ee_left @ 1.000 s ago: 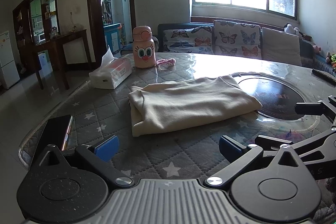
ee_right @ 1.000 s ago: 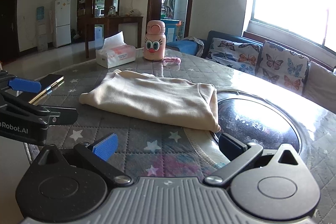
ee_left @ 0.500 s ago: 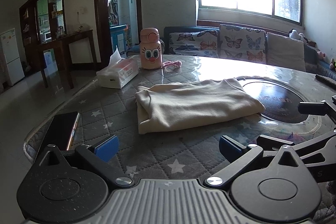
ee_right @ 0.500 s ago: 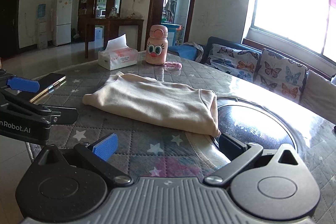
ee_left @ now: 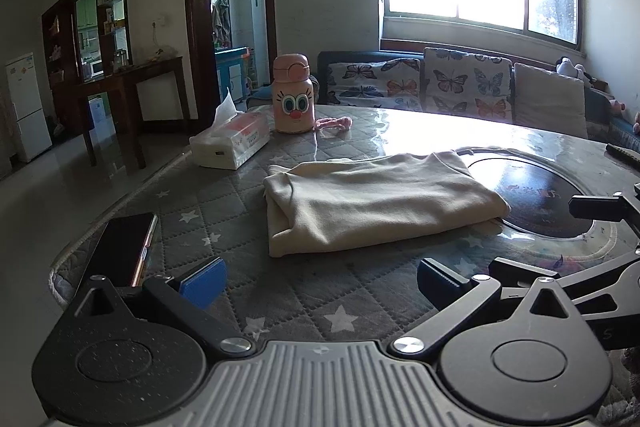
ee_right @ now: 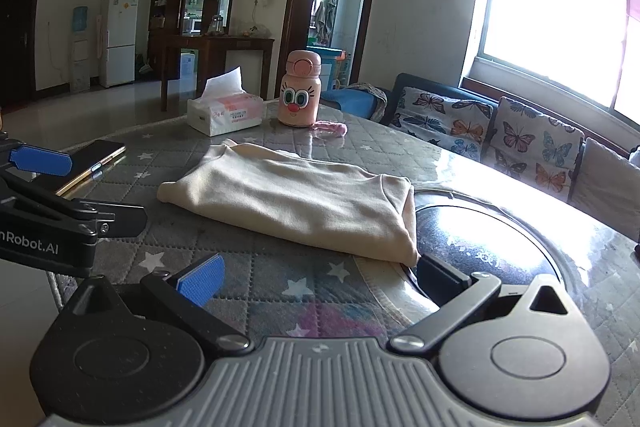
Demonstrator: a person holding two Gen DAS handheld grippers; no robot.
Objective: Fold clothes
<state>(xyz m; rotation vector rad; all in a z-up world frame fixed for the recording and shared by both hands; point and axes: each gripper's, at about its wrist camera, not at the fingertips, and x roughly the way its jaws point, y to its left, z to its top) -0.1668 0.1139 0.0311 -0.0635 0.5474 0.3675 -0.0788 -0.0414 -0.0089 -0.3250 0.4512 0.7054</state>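
Lying flat ahead of the left gripper (ee_left: 318,281), the cream garment (ee_left: 376,203) is folded into a thick oblong on the quilted star-print table cover (ee_left: 224,211), one end reaching the rim of a dark round glass inset (ee_left: 536,203). Seen from the left wrist, the tool hangs low over the near table edge, jaws spread wide with nothing between the blue pads (ee_left: 198,281). A black phone (ee_left: 120,247) lies to its left; beyond the garment stand a tissue pack (ee_left: 230,143) and a pink cartoon-eyed bottle (ee_left: 293,95). Part of the right tool's black frame shows at the right edge.

From the right wrist, the same garment sits just ahead of the right gripper (ee_right: 320,277) — its folded corner lies close in front of the right-hand finger, not touching so far as can be seen. These jaws also stand wide apart, empty. The left tool crosses the left edge, its frame lettered "nRobot.AI" — the start is cut off. Print on the tissue pack is too small to read.
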